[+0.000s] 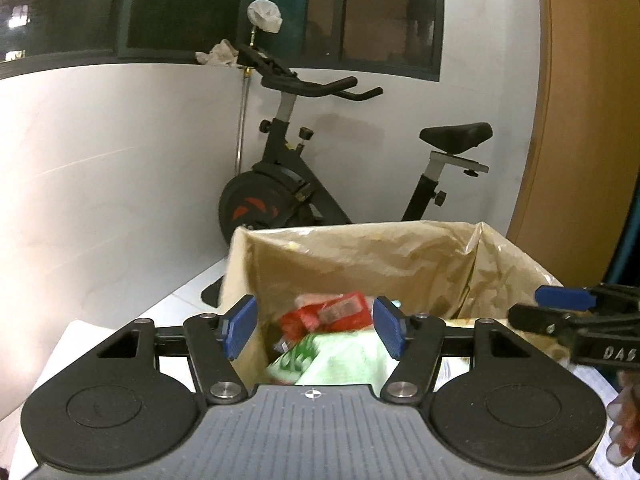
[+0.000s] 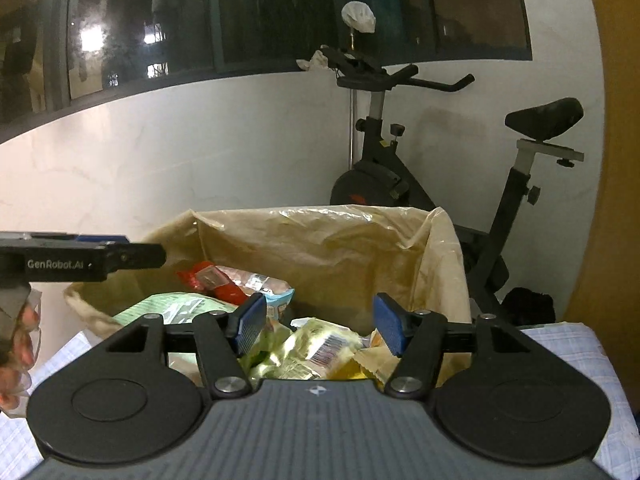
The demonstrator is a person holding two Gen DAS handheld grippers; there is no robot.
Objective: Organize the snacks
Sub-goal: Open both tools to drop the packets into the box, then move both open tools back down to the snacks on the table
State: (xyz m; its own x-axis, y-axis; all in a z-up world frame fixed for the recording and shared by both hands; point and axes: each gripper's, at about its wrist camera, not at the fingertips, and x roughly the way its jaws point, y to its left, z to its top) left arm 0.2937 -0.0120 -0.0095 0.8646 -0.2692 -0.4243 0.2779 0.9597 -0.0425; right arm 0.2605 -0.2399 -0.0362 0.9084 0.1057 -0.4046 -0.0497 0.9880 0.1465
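A box lined with tan plastic [image 1: 360, 252] [image 2: 320, 244] holds several snack packs. In the left wrist view a red pack [image 1: 328, 314] and a light green pack [image 1: 340, 356] lie inside it, blurred. My left gripper [image 1: 316, 326] is open and empty just over the box's near rim. In the right wrist view a red pack [image 2: 212, 280], a green pack [image 2: 176, 308] and a yellow-green pack [image 2: 320, 348] lie in the box. My right gripper [image 2: 320, 326] is open and empty above the yellow-green pack. Each gripper shows at the edge of the other's view.
The box stands on a table with a pale checked cloth [image 2: 568, 344]. An exercise bike [image 1: 320, 168] [image 2: 440, 152] stands behind by the white wall under dark windows. A wooden panel [image 1: 580, 100] is at the right.
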